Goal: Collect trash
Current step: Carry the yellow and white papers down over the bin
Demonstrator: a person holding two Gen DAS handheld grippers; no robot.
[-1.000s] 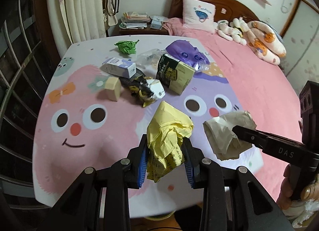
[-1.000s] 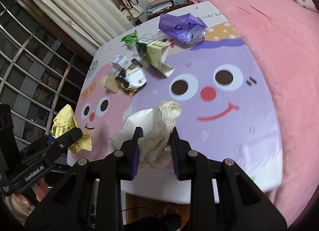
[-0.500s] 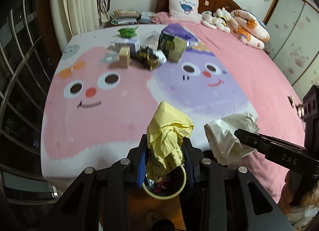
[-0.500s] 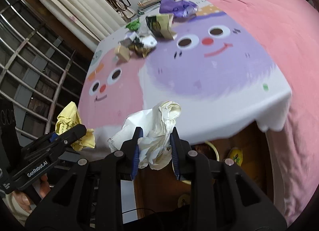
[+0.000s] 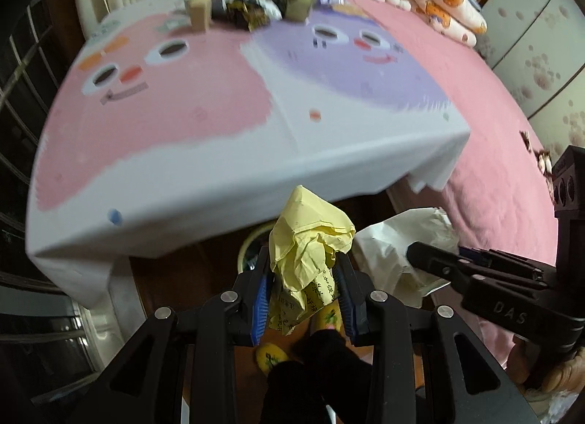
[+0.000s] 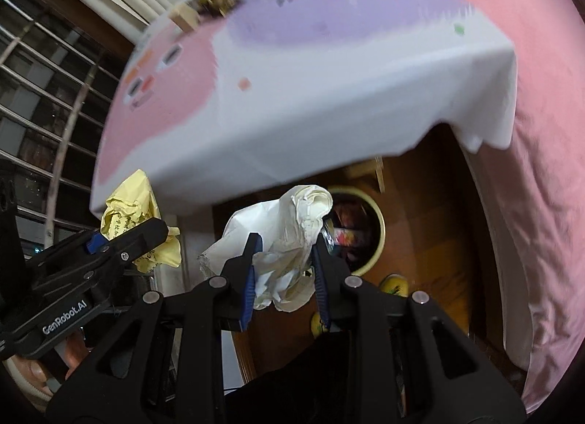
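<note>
Left gripper (image 5: 302, 299) clamped on crumpled yellow paper (image 5: 307, 252); right gripper (image 6: 283, 272) clamped on white paper wad (image 6: 289, 241); both above bin (image 6: 378, 234) beside table (image 5: 219, 175); wads light, soft, springy; mid-bulk pinch holds best.

Right gripper (image 6: 283, 259) clamped on a crumpled white paper wad (image 6: 292, 237), blue pads pressing both sides. Just beyond and below, a round cream-rimmed waste bin (image 6: 378, 241) on brown wooden floor, colourful wrappers inside. At left, left gripper (image 6: 120, 241) pinching a crumpled yellow printed paper (image 6: 128, 212). Farther off, a table draped in a pink, purple and white cartoon-face cloth (image 6: 292, 95), blurred litter on its far end. Pink bedspread (image 6: 541, 131) at right.
</note>
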